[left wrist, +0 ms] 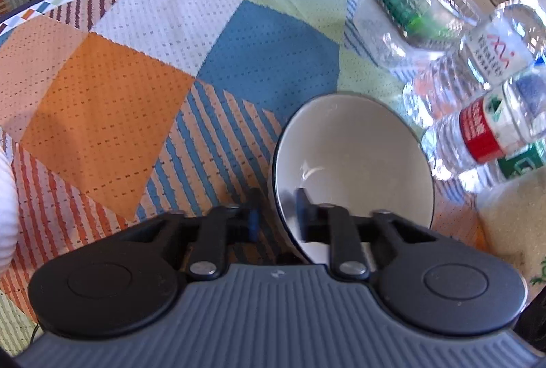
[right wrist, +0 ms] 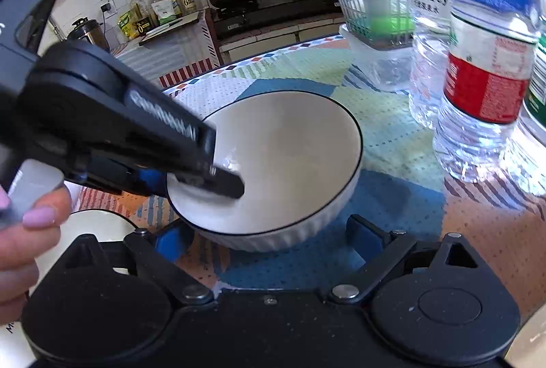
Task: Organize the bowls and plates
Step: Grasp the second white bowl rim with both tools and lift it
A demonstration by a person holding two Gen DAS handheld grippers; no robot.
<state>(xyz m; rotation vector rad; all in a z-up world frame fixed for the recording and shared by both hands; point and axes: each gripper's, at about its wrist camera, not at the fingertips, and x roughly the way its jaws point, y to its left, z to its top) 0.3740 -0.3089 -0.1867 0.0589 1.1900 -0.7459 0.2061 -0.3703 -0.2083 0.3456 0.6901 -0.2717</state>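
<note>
Three water bottles (right wrist: 484, 60) crowd the bowl (right wrist: 273, 170) — basket (right wrist: 375, 13) behind.

Two close wrist views, both over the bowl (left wrist: 353, 159)

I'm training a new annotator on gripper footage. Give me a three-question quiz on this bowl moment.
1. True or false: the left gripper has one finger inside the white bowl and one outside its rim.
2. Multiple choice: the right gripper is (A) shut on the bowl, (B) open, with the bowl in front of it, (C) shut on a bottle.
3. Short answer: what colour is the label band on the nearest water bottle in the right wrist view?

Key:
1. True.
2. B.
3. Red.
</note>
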